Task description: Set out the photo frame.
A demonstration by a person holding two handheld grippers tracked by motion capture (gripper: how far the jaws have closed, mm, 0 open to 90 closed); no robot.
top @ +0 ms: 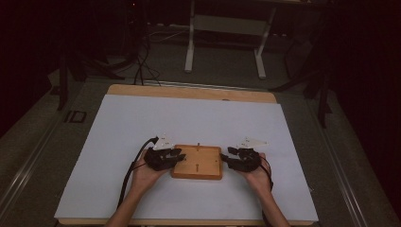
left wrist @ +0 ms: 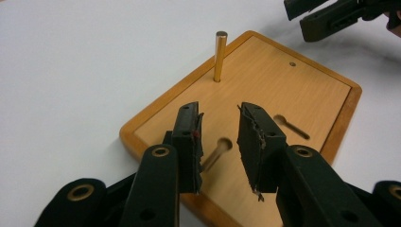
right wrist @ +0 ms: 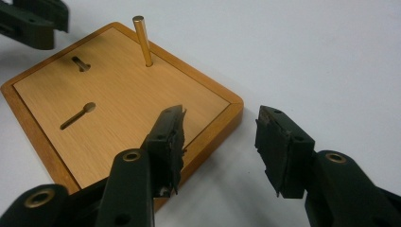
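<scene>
Wooden rectangular board (top: 197,162) with an upright brass pin (left wrist: 220,56) lies between both grippers. Left gripper (left wrist: 220,142) — fingers apart — hovers over it; right gripper (right wrist: 220,142) gapes astride its edge.

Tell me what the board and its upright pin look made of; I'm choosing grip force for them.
The board looks like wood: visible grain, a pale matt face and a darker, glossier orange-brown raised rim. It could be veneer; the pictures don't settle that. The pin looks like metal, probably brass: golden colour, smooth shiny sides with highlights, and a flat grey top.
</scene>
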